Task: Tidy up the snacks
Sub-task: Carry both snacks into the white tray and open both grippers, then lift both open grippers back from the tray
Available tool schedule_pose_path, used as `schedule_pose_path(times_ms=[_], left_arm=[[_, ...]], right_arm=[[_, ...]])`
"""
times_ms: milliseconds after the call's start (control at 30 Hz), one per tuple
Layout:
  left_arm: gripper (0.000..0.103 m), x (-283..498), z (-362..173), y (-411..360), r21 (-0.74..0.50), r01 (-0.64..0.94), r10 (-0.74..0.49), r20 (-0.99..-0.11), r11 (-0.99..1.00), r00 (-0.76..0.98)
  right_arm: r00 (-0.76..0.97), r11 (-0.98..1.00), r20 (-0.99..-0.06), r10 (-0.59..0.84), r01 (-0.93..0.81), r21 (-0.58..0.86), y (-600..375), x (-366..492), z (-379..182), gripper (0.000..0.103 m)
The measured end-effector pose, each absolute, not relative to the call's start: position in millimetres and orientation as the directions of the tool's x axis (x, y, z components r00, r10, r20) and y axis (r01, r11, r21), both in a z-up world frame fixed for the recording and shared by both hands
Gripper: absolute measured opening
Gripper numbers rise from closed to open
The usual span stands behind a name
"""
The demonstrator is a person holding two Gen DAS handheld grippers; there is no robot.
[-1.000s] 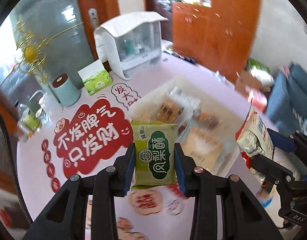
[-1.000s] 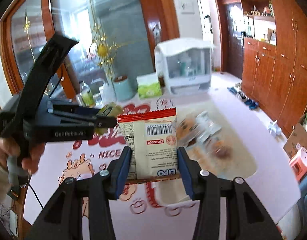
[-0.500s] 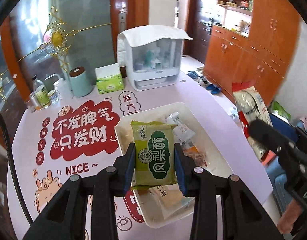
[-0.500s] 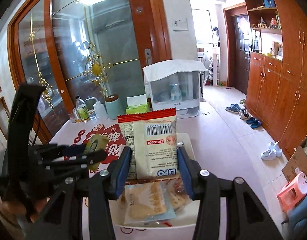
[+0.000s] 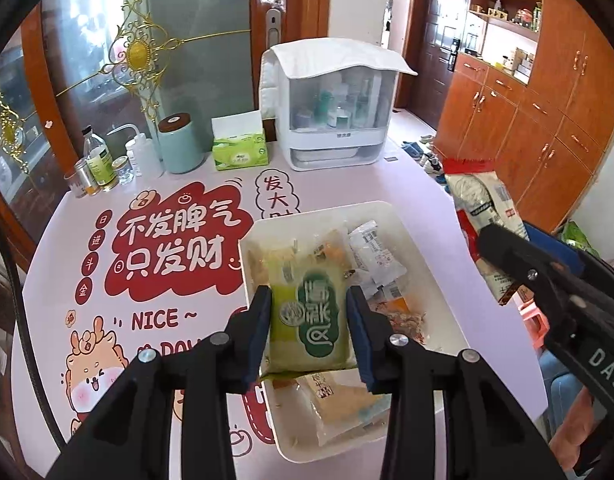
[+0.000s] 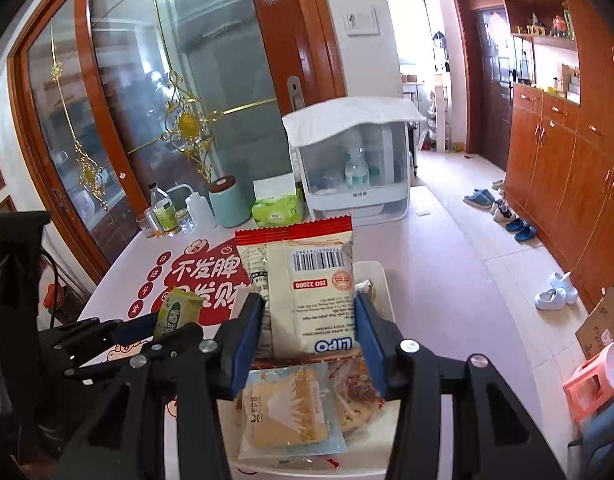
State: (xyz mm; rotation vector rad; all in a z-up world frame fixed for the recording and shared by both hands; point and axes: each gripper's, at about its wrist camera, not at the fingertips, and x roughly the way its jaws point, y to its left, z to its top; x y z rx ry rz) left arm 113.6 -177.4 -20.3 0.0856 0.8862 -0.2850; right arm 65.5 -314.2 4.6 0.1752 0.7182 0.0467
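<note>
My left gripper (image 5: 310,330) is shut on a green snack packet (image 5: 307,316) and holds it above the white tray (image 5: 439,280), which lies on the pink table and holds several wrapped snacks. My right gripper (image 6: 309,334) is shut on a white and red LIPO snack bag (image 6: 307,284), upright above the same tray (image 6: 381,280). In the right wrist view the left gripper (image 6: 147,332) with its green packet (image 6: 177,312) is at the left. In the left wrist view the right gripper's body (image 5: 547,288) and the LIPO bag (image 5: 487,208) are at the right.
At the back of the table stand a white storage box (image 5: 331,108), a green tissue box (image 5: 239,152), a teal canister (image 5: 179,144) and small bottles (image 5: 99,164). A red printed mat (image 5: 171,240) covers the table left of the tray. Wooden cabinets and shoes are at the right.
Both grippers have swung to face the table's back and now hang over the tray. The green packet now looks blurred and tilted forward between the left fingers. Both grips are unchanged.
</note>
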Motion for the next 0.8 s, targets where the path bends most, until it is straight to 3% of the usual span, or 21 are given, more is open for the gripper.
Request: schedule_pose_path(times_ms=[33,67,100,167,333,800], left_arm=[[0.049,114,-20,-177,-0.043,0.276,-0.207,-0.772,0.96,0.601],[0.073,114,-20,-176,-0.044,0.27,-0.205,-0.77,0.962,0.605],[0.087,114,-20,-174,-0.04,0.257,-0.194,-0.766,0.966,0.612],[0.099,113,-21,-171,-0.017,0.236,-0.167,-0.755,0.972,0.633],[0.102,114,-25,-163,-0.018,0.213,-0.151,-0.767,0.977,0.624],[0.102,110,-25,-135,-0.046,0.148,-0.126,-0.794,0.988,0.595]], right_arm=[[0.748,0.985,-0.655,0.101,0.019,0.174,-314,67,3,0.048],[0.741,0.985,-0.664,0.101,0.02,0.171,-313,69,-1,0.048],[0.732,0.986,-0.674,0.098,0.022,0.168,-313,72,-3,0.048],[0.711,0.983,-0.695,0.109,0.026,0.18,-314,77,-10,0.05],[0.691,0.976,-0.711,0.126,0.041,0.213,-317,80,-19,0.061],[0.669,0.98,-0.732,0.129,0.025,0.196,-301,75,-25,0.061]])
